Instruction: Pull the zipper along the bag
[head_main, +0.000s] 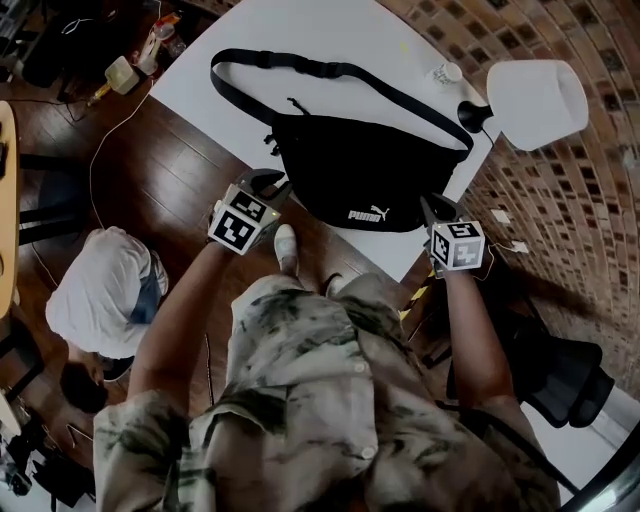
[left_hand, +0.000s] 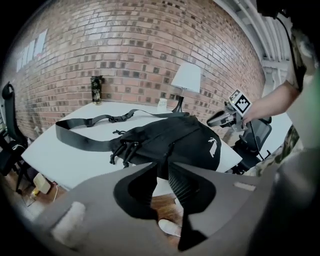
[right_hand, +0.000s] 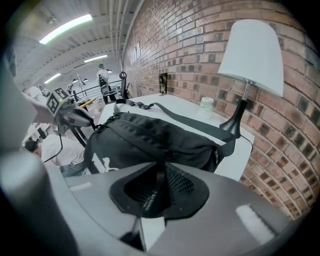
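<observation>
A black waist bag (head_main: 360, 170) with a white logo lies on the white table (head_main: 250, 40), and its strap (head_main: 300, 65) loops to the far left. Corded zipper pulls (left_hand: 122, 150) hang at the bag's left end. My left gripper (head_main: 278, 185) hovers off the table's front edge by that end, clear of the bag. In the left gripper view the left gripper (left_hand: 163, 169) shows a narrow slit between its fingers, holding nothing. My right gripper (head_main: 430, 205) hangs off the bag's right end, and in the right gripper view it (right_hand: 161, 167) is shut and empty before the bag (right_hand: 150, 135).
A white-shaded lamp (head_main: 535, 100) and a small white jar (head_main: 447, 72) stand at the table's right end by the brick wall. At the far corner is a dark can (left_hand: 97, 90). A person in a white cap (head_main: 100, 290) crouches at the left, and an office chair (head_main: 560, 370) stands at the right.
</observation>
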